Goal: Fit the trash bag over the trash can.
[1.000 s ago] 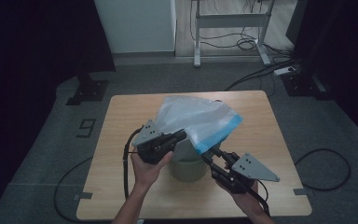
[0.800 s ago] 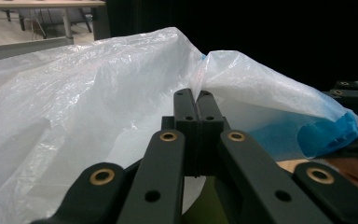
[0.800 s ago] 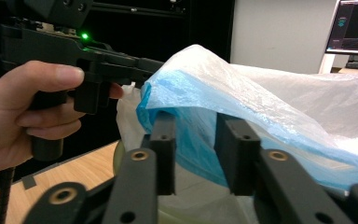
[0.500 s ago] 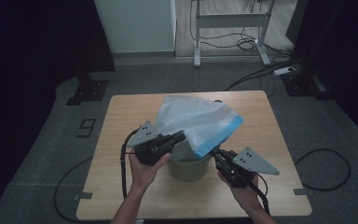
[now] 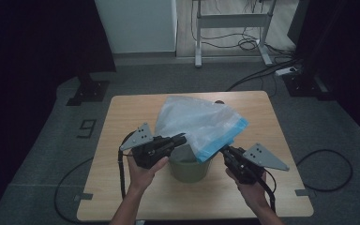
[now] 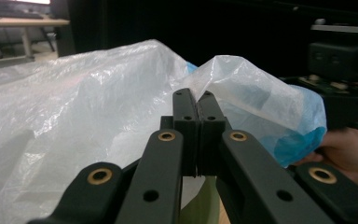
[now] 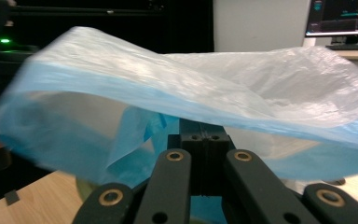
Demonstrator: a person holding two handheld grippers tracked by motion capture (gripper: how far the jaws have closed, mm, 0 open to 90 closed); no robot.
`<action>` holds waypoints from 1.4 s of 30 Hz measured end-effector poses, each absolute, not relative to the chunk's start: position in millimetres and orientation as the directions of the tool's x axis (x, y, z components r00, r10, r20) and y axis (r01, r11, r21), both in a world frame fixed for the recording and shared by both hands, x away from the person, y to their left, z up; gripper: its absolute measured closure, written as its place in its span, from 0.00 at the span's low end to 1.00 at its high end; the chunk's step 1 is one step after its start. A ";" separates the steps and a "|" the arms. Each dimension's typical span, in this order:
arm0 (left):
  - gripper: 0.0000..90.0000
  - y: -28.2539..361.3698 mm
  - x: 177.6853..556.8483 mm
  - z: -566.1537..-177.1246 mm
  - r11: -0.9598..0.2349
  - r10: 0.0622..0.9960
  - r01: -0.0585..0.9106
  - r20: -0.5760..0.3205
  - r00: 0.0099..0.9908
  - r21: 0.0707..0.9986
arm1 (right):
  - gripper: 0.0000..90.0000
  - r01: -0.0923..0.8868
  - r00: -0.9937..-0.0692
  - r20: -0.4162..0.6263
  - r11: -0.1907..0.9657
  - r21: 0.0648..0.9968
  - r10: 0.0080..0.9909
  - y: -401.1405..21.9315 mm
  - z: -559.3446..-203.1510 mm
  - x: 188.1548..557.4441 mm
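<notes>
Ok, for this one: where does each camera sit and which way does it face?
High view: above the person's side, looking forward and down on the table; both forearms and tongs show.
Left gripper view: rides the left tongs, looking along shut jaws at the plastic bag; the other hand shows.
Right gripper view: rides the right tongs, facing the bag's blue band.
All share the bag.

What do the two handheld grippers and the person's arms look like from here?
Both the left gripper and the right gripper are black, each topped with a grey three-cornered plate with small holes. Black cables trail from both. Up close, the linkage arms carry brass-coloured pivot bushings. The forearms look bare, with no sleeves or gloves visible.
</notes>
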State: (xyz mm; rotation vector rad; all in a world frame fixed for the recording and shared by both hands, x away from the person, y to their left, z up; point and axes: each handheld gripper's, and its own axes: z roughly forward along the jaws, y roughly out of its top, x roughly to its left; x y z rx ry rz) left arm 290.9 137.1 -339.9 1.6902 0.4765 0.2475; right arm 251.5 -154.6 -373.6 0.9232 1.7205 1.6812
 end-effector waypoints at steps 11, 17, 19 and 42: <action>1.00 152.8 294.6 -339.3 -0.082 0.544 0.211 -0.134 0.828 0.974 | 0.99 0.128 -0.552 0.083 -0.014 0.992 0.830 -169.9 -378.5 264.5; 1.00 162.2 300.0 -341.7 -0.058 0.566 0.247 -0.172 0.806 0.967 | 0.99 0.148 -0.517 0.087 -0.011 0.989 0.851 -186.9 -383.9 269.0; 1.00 167.4 301.6 -341.2 -0.040 0.563 0.257 -0.191 0.804 0.966 | 0.99 0.148 -0.510 0.086 -0.012 0.989 0.856 -190.7 -384.3 268.9; 1.00 231.4 309.7 -377.9 0.021 0.638 0.381 -0.306 0.707 0.924 | 0.99 0.184 -0.428 0.062 0.019 0.983 0.902 -236.7 -408.2 260.8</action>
